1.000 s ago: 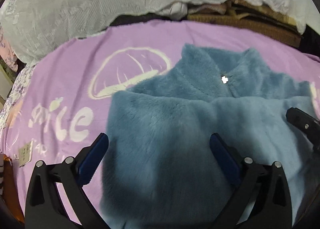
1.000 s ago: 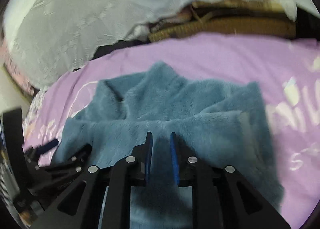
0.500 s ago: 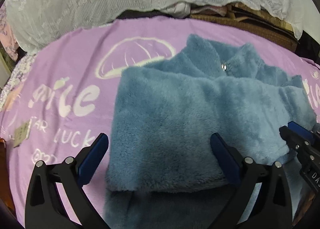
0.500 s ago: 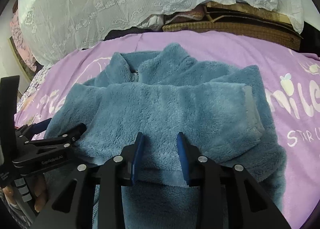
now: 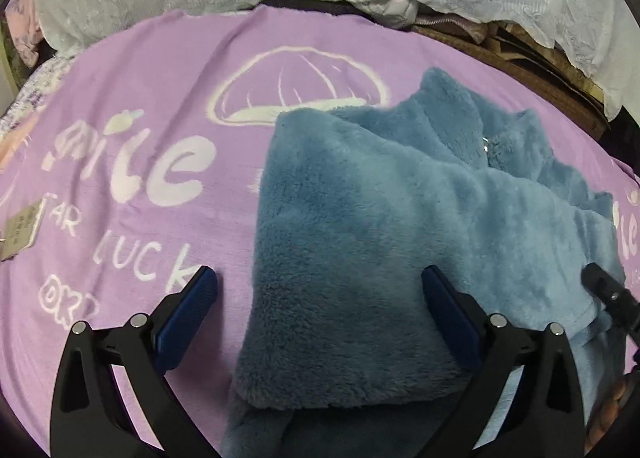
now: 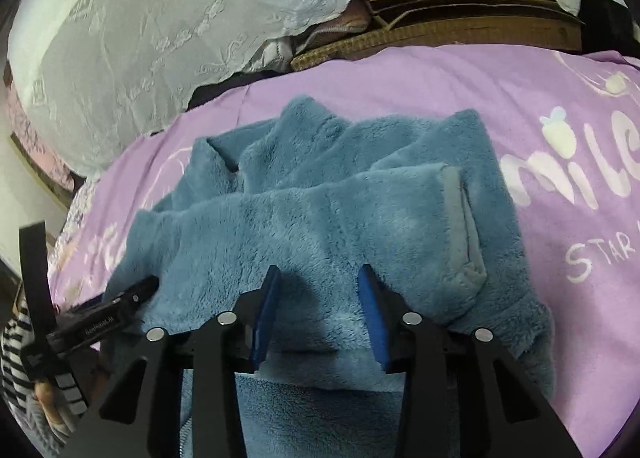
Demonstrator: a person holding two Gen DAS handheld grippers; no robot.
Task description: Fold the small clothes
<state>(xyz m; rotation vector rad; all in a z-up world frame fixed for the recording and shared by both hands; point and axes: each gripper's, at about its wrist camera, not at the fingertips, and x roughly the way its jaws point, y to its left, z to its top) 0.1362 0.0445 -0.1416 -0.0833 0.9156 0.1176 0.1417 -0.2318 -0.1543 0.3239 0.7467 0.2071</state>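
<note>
The right gripper (image 6: 318,310) has just been opening: a second ago its blue pads stood almost together over the fleece, and now they are parted, with fleece lying under and between them but neither pad pressing on it. It has let go. The left gripper (image 5: 318,310) hangs with its jaws spread wide, as in both earlier views, holding nothing; its left pad is over bare blanket, its right pad over the fleece. In the right wrist view one of its black fingers rests by the left edge of the folded layer.

What has changed matters for the task. The blue fleece top (image 5: 360,258) now has its lower part doubled up over its chest, where a second ago the cloth was blurred and in motion. The folded edge lies just ahead of both grippers, running across the view, with a single layer of fleece showing nearer the cameras. Judged from this, one fold is laid and released; at least one more fold probably remains.

Farther on, the cuff (image 6: 460,225) with its paler trim lies on the top's right side, and the collar (image 6: 304,125) stands up behind the fold, its zip pull just visible. The top rests on a purple blanket (image 5: 160,97) printed with white letters and a mushroom. Beyond that, a white lace cloth (image 6: 140,37) drapes a pile at the back.
</note>
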